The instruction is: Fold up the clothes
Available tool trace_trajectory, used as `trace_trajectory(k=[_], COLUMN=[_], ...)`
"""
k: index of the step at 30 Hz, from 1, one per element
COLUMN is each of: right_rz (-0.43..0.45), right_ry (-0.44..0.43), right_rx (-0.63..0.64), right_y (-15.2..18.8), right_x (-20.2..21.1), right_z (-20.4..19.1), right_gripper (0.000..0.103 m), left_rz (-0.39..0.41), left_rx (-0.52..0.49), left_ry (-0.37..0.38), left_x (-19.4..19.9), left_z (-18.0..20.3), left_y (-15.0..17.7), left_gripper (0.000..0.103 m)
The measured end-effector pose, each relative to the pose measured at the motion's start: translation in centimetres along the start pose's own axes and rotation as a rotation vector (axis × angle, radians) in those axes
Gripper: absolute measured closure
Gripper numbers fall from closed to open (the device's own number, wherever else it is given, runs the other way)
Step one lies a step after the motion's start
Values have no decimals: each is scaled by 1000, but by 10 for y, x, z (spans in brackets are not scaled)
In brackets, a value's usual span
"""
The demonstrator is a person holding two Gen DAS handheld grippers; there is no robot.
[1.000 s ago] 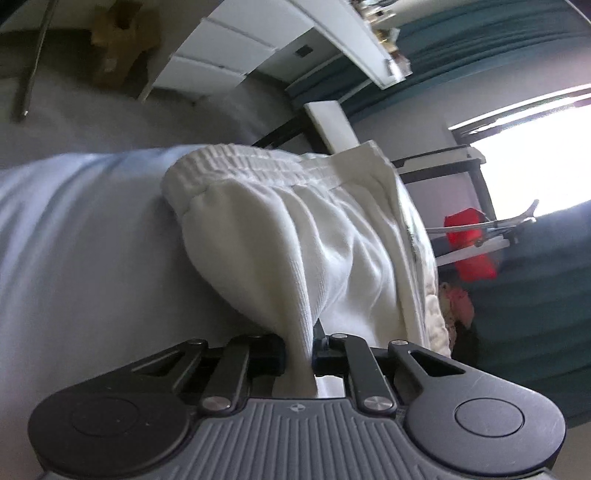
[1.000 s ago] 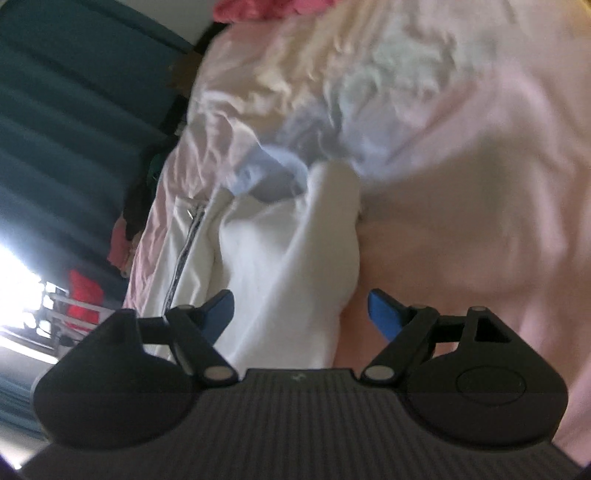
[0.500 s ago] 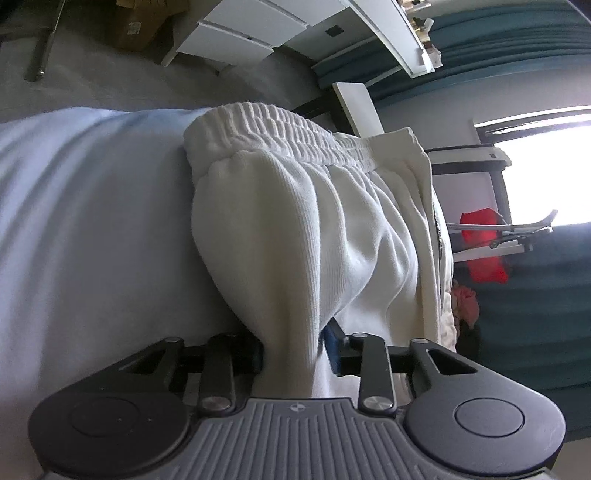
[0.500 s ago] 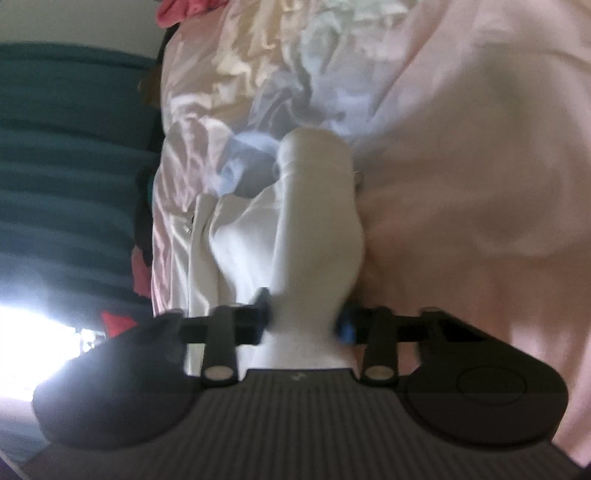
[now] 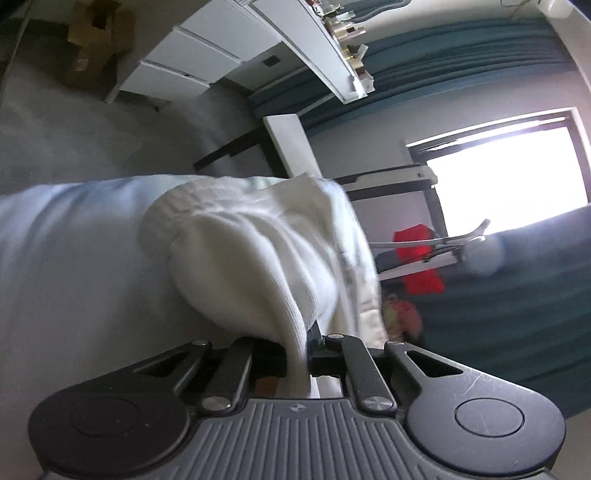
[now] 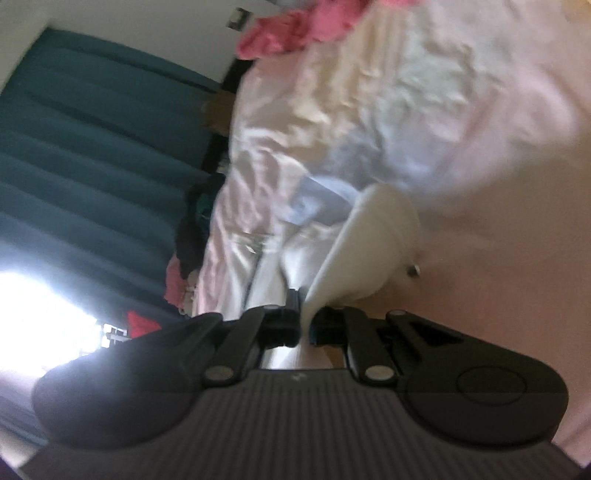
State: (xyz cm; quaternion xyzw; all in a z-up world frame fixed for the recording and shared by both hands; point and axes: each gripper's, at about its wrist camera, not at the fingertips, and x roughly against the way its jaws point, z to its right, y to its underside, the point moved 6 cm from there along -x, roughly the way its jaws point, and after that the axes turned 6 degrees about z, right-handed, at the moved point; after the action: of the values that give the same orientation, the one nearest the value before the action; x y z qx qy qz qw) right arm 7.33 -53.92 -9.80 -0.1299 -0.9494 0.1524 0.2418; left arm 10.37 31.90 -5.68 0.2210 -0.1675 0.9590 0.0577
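Note:
A white ribbed garment (image 5: pixel 266 258) with an elastic band lies on the pale bed sheet (image 5: pixel 74 266). My left gripper (image 5: pixel 298 360) is shut on a fold of it near the elastic end. In the right wrist view the same white garment (image 6: pixel 369 247) stretches away over the pink sheet (image 6: pixel 498 258). My right gripper (image 6: pixel 304 326) is shut on its near edge, the cloth pinched thin between the jaws. A small metal tip (image 6: pixel 413 270) hangs at the garment's side.
A white drawer unit (image 5: pixel 184 70) and a cardboard box (image 5: pixel 96 40) stand on the grey floor beyond the bed. A bright window (image 5: pixel 509 166), teal curtains (image 5: pixel 517 314) and a red item (image 5: pixel 421 258) on a rack are at the right. Pink clothes (image 6: pixel 295 29) lie at the bed's far end.
My right gripper closed from open onto the white garment and pinched it thin. My left gripper kept its hold, and the garment shifted and lifted in view.

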Motion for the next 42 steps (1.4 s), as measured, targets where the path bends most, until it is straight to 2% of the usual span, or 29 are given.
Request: trace_trajectory(k=[4,7,11,15,18,21,24,26,30,32,34,35,36,38,42], right_rz=[18,62,84,119,121,99,117,114,71,40,7,-6,-9,-2,-3], right_ry=[-38,-39,42,179,235,272,276,263,202,150,78,41,6,-53,-96], right_rx=[92,280,437,491,520,551,587,584,539,492,426,393,365,316,221], right_y=[-7,-2,19,32,41,51,54,56,51,46,41,39,38,37,41], right_x=[-39,-86,-183,-279,-334,-367,-381,-380,-365,-344,-319,-305,-287,-253,-194], right_z=[-64,-127,-178,-187,-170,-152,-144,-141,-140,-138,-135,-134,-131,-124,-98], right_gripper=[95,95,95,96,96,96,96,96,92,89,77,61,39,19,18], left_rz=[0,-17,4,5,-8,-15,-31,-18,-15,-27,-37,-35,-33,-36,-54], left_rx=[-54,-22,-94,-158,-230,-294,-342,-371,-406,-410,-421,-426,-431,-436,-419], left_ry=[14,60,-38,-144,-211,-232,-237,-237,-158,-103,-55,-36,-18,3,5], left_x=[-31,-91,-175,-262,-317,-352,-373,-376,-360,-338,-308,-291,-274,-243,-193], left_z=[54,93,133,150,155,162,172,175,175,171,164,160,156,147,116], left_y=[-16,-28,-38,-31,-21,-14,-8,-4,2,4,7,9,10,13,23], left_gripper=[94,93,93,93,92,91,88,82,50,42,36,33,29,28,27])
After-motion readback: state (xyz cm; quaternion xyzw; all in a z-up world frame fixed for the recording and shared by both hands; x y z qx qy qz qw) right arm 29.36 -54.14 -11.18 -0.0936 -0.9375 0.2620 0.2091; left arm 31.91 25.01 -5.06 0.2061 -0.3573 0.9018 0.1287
